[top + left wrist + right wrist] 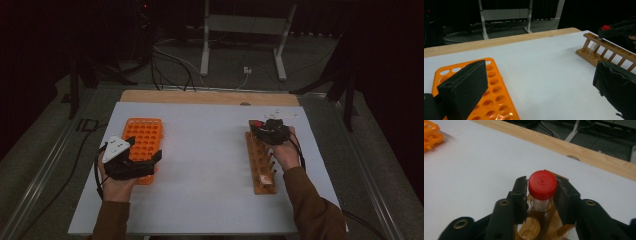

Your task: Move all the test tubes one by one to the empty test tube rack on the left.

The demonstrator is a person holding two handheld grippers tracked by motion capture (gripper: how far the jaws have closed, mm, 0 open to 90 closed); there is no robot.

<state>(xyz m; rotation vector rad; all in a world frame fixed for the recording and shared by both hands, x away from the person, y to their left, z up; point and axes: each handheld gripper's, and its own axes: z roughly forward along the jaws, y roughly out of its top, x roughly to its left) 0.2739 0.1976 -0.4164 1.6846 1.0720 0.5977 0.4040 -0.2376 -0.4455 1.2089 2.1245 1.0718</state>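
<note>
Gripping a red-capped tube [542, 188] at the far end of the wooden rack [260, 162], with right gripper [541, 195] jaws drawn in narrow on either side of the cap and tube neck, pads seemingly pressing on it. Standing upright in the rack's end hole, tube not yet lifted out. Judging from that: pick just made, transfer barely begun. Left to do, probably: lifting the tube clear, carrying it across, lowering it into one hole of the orange rack [144, 142]. No tubes seen in the orange rack's visible holes, and none spotted in the wooden rack's near holes either, though hard to tell from above.

Hovering over the orange rack's near end, left gripper [534, 90] with jaws wide and nothing between them, seemingly ready to steady that rack.

Resting on a white tabletop [210, 165] with a bare wooden strip [210, 97] along the far edge, racks well apart, orange at left, wooden at right. Beyond: dim room, grey floor, loose cables [170, 65], legs of a white metal stand [245, 45], dark curtains at the back
</note>
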